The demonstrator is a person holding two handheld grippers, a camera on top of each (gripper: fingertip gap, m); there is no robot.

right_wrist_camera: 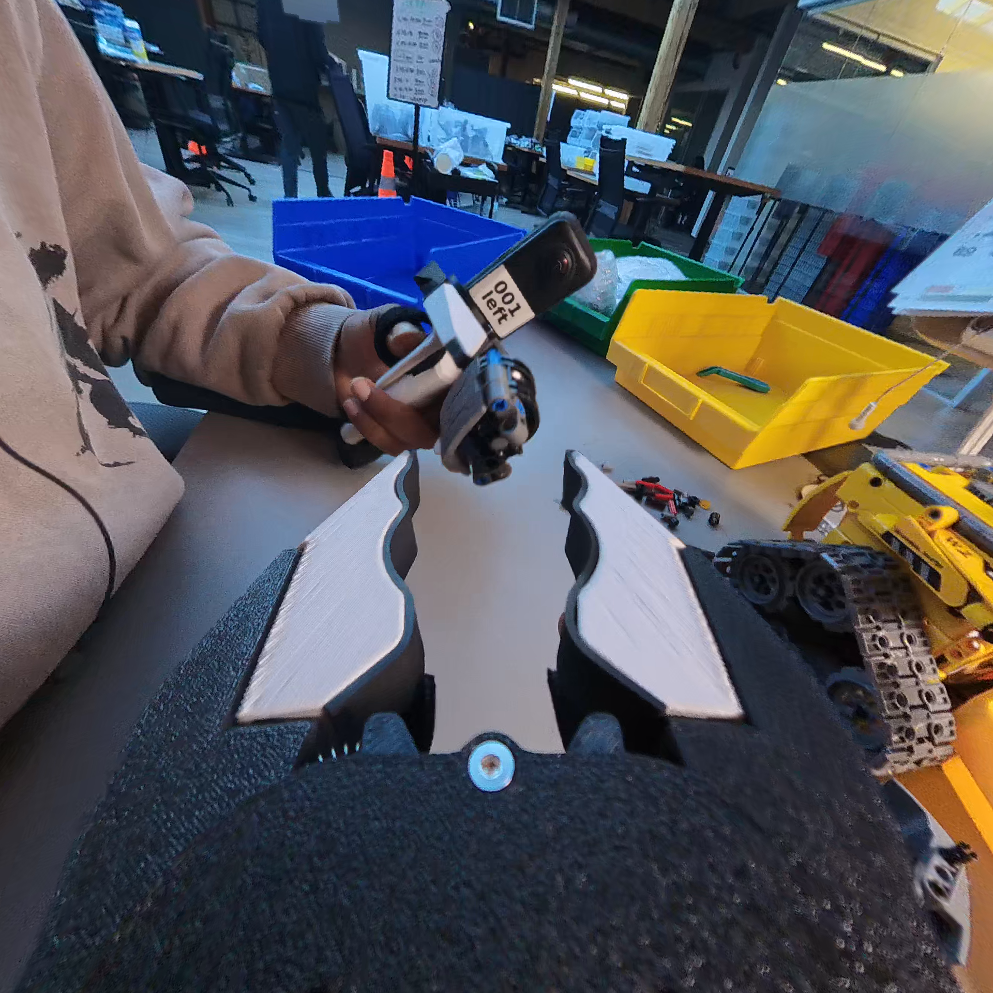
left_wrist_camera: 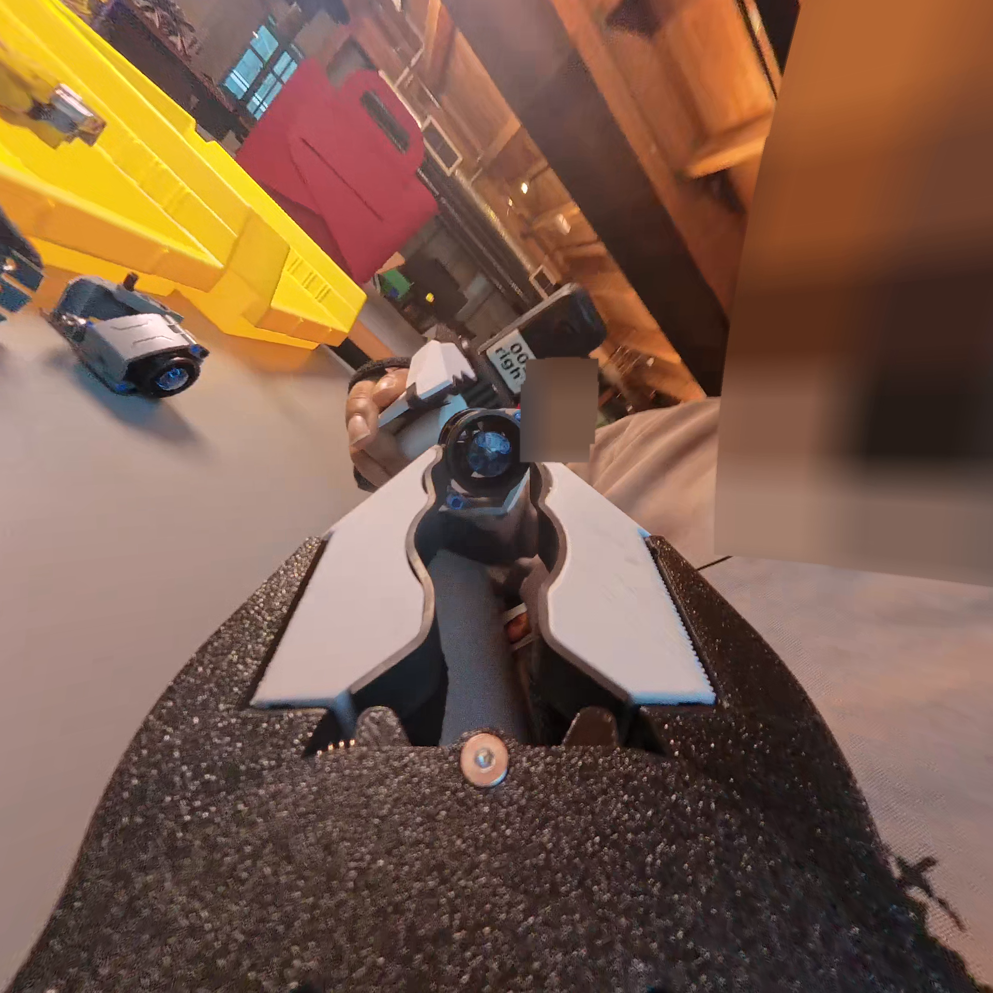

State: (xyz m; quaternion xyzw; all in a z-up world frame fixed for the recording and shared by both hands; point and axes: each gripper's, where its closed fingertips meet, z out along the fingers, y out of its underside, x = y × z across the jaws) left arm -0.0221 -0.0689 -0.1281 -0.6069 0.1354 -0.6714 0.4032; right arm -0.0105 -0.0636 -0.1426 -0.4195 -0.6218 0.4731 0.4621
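2 grippers checked. Your left gripper (left_wrist_camera: 489, 465) is clamped on a grey brick module (left_wrist_camera: 480, 447), held above the table (left_wrist_camera: 161, 537). Your right gripper (right_wrist_camera: 491, 473) stands apart, empty, beside the yellow tracked model (right_wrist_camera: 913, 542).

Right tongs (right_wrist_camera: 490, 483) gape empty above grey table (right_wrist_camera: 483, 645).

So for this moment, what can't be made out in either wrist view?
- Left wrist view: the left hand-held gripper covers the rear of the grey-and-black brick-built module with a blue-centred round end; a mosaic patch covers the space beside it.
- Right wrist view: the yellow brick-built tracked vehicle is cut off by the right edge.
- The small loose red and black parts are too small to identify.
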